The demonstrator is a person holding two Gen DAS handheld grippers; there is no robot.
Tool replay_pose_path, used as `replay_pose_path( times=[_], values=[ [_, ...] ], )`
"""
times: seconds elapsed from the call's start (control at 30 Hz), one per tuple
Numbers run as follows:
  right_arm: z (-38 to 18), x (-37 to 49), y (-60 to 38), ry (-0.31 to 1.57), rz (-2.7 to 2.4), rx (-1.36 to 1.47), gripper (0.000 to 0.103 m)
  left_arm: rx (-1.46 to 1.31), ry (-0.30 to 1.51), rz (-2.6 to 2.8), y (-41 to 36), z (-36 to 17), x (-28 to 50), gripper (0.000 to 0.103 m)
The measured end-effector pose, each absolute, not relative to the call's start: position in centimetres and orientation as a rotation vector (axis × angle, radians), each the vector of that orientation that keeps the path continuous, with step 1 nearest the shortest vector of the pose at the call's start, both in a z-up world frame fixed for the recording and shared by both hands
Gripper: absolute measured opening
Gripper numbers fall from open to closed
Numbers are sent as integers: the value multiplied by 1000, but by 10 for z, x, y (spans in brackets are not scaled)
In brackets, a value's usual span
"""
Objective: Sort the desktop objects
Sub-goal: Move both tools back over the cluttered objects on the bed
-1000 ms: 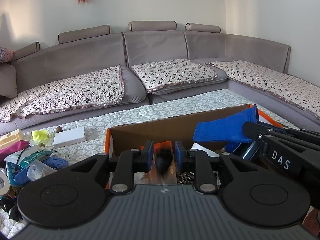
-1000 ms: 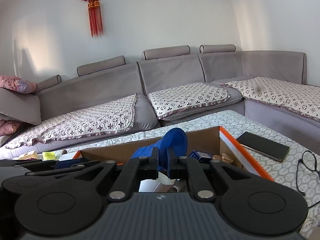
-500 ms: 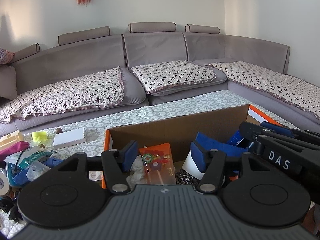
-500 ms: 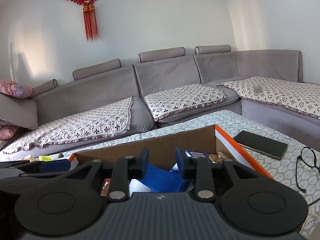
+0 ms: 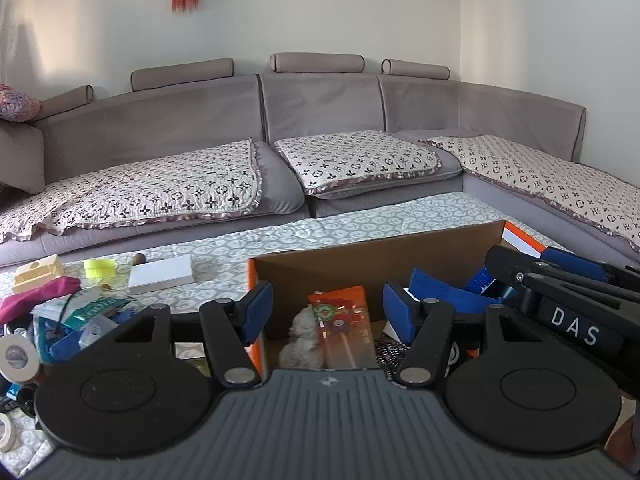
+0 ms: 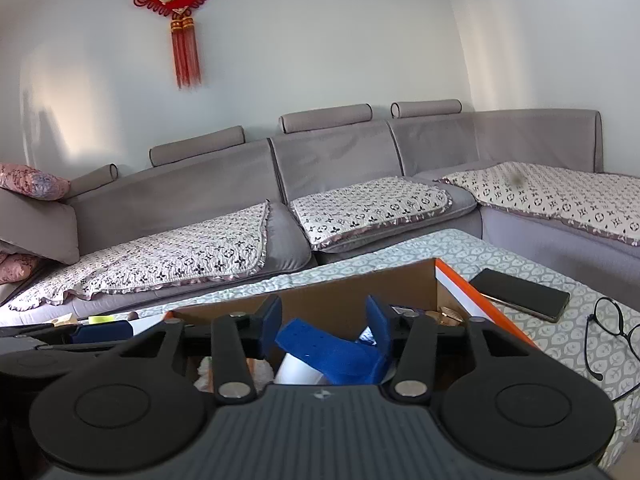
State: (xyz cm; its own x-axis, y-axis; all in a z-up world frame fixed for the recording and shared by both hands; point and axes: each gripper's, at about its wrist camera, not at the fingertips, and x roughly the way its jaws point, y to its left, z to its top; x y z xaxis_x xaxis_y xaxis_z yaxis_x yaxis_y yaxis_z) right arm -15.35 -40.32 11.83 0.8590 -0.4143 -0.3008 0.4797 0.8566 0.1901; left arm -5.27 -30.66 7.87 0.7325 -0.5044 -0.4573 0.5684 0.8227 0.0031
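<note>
- Brown cardboard forms the box [image 5: 360, 264], with orange outer edges; it sits on the desk [image 5: 360, 224], which is covered by a grey patterned cloth, in front of a grey sofa [image 5: 320, 112].
- The left hand-held gripper [image 5: 327, 312] hangs over the near left part of the box, its blue-padded fingers [image 5: 256, 310] spread wide and released, with nothing between them.
- Below it inside the box lie an orange packet [image 5: 344, 320] with a flower print and, touching its left side, a white fluffy thing [image 5: 300, 340].
- The right hand-held gripper [image 6: 320, 322] is also spread apart and grasps nothing; it hangs over the right part of the box.
- A blue perforated piece [image 6: 328, 348] lies in the box just below and between the right gripper's fingers, resting on a white rounded object [image 6: 296, 368]. I cannot tell whether the right pad touches the blue piece.
- In the far right corner of the box sit small items, too small to name.
- Left of the box, on the desk, lie a white flat box [image 5: 160, 276], a yellow-green small object [image 5: 100, 268], a pale yellow block [image 5: 36, 276], a magenta pouch [image 5: 36, 300], a green-and-white packet [image 5: 92, 306] and a tape roll [image 5: 16, 358].
- Right of the box, on the desk, lie a black phone [image 6: 520, 294] and, further right, a pair of glasses [image 6: 612, 328].
- A red knot ornament [image 6: 180, 0] hangs on the wall.
</note>
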Motion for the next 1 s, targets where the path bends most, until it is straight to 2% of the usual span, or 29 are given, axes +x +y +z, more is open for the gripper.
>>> replay_pose_path(
  times=[0.03,0.13,0.2,0.23,0.4,0.63,1.0],
  values=[
    [119,-154,-401,254,-475,264,52,143,459,-588,-305,79,-53,61],
    [122,-157,-398,237,-500,268,76,121,466,-567,-297,79,-50,65],
    [124,-159,-397,215,-511,283,103,110,469,-568,-291,79,-49,79],
    [124,-160,-396,205,-509,288,103,105,463,-569,-290,80,-50,82],
    [124,-159,-386,219,-505,281,103,105,449,-572,-284,79,-53,85],
    [123,-162,-378,217,-520,282,103,84,438,-528,-266,77,-55,103],
    [120,-151,-328,225,-398,263,103,111,485,-386,-209,50,-53,103]
  ],
)
